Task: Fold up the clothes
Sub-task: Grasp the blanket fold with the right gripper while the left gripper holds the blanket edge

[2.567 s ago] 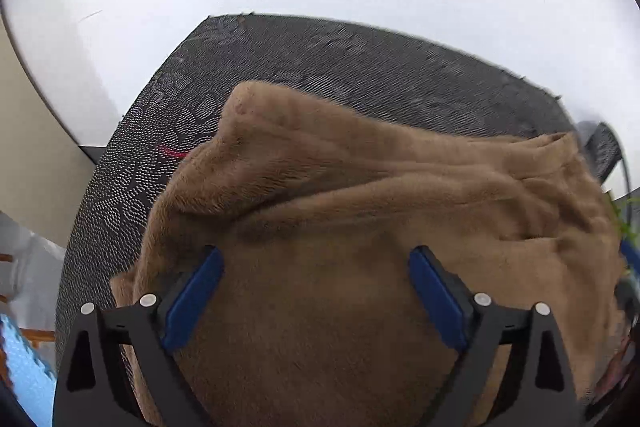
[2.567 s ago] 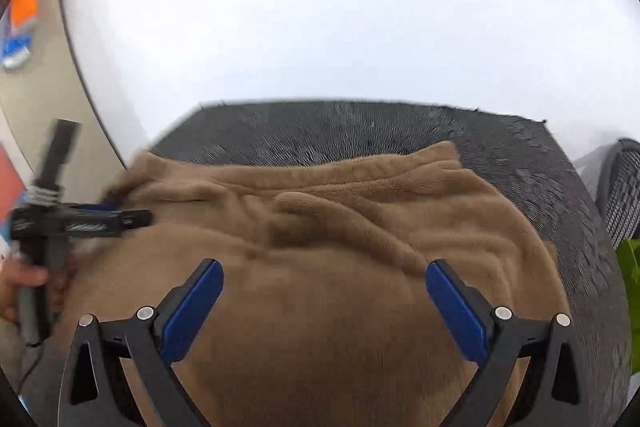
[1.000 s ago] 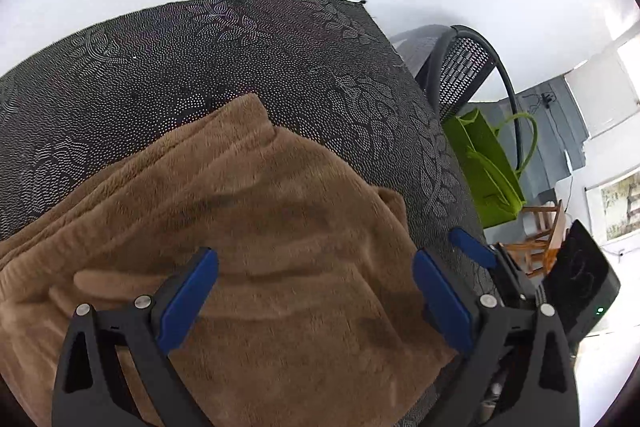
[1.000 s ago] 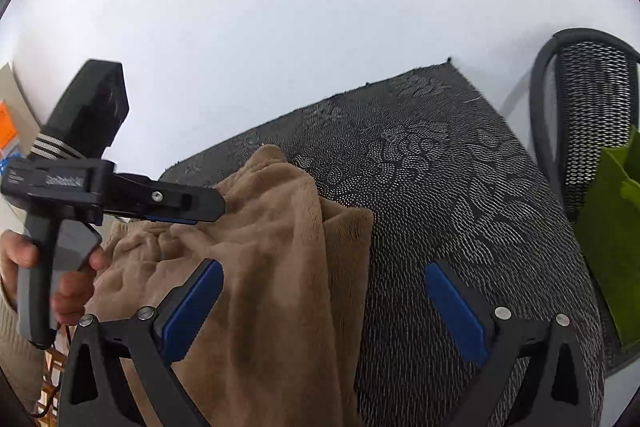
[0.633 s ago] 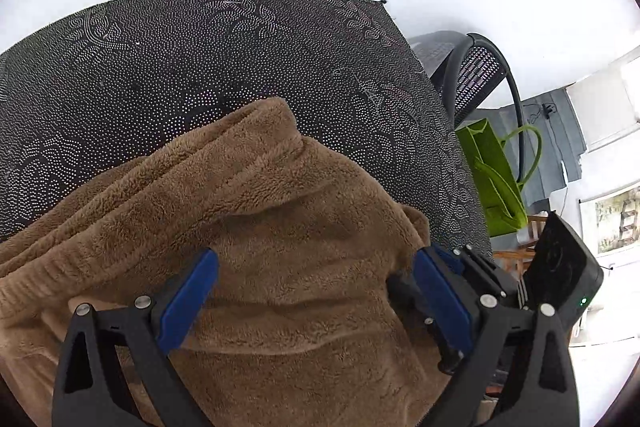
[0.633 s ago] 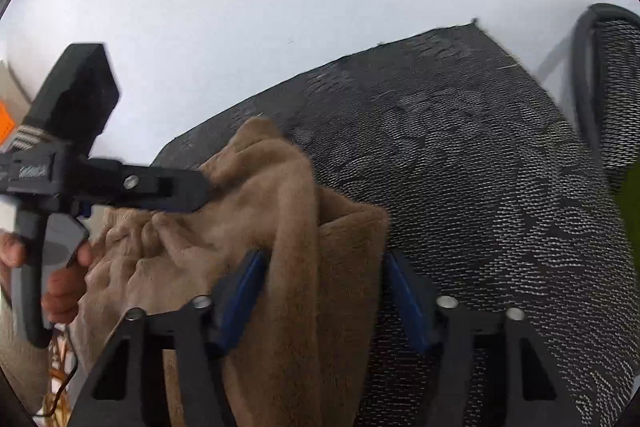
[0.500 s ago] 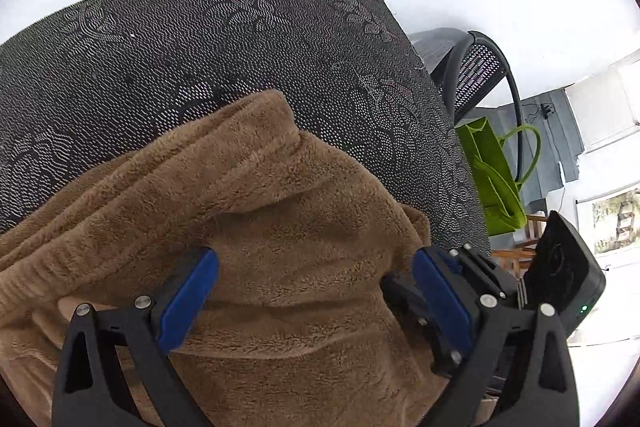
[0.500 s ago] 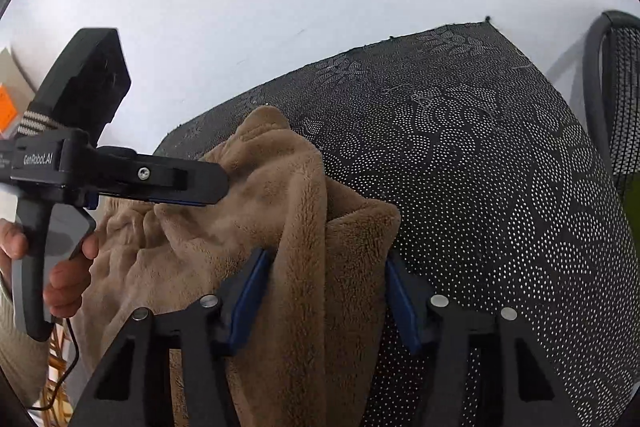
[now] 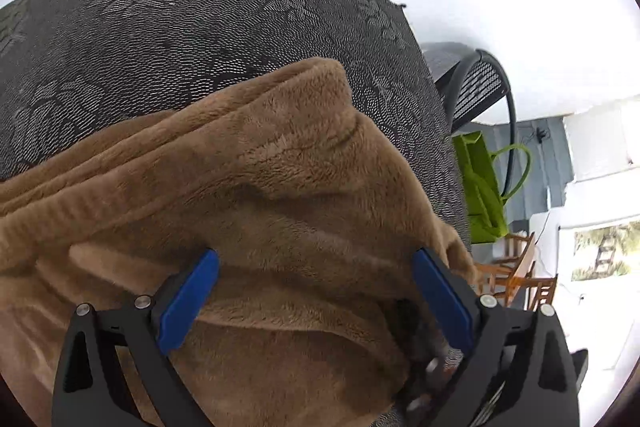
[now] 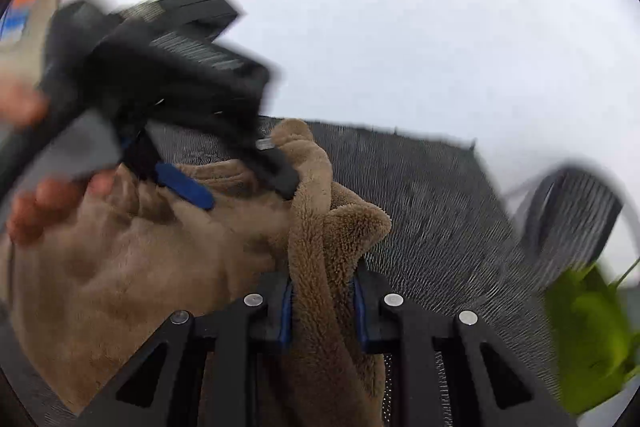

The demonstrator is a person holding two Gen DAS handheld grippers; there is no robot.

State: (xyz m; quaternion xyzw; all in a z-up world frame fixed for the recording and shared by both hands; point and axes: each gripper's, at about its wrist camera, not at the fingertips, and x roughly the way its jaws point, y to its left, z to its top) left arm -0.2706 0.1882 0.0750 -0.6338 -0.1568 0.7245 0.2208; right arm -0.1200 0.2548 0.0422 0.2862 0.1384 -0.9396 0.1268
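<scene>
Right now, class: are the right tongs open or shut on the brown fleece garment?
Shut on it: the right tongs have just been closing, and their blue pads press a bunched edge of the brown fleece garment.

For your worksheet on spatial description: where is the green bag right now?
In the left wrist view the green bag stands at the right, beyond the table edge, beside the black mesh chair.

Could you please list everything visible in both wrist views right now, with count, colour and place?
fleece garment: one, brown, bunched on the table.
table: one, under a dark patterned cloth.
mesh chair: one, black, beyond the table's far corner.
bag: one, bright green, beside the chair.
wooden chairs: brown, background; count unclear.
framed picture: one, right edge.
left claw: blue pads, open over the garment.
right claw: just been closing, pinching a garment fold.
hand: one, holding the left claw's handle.
</scene>
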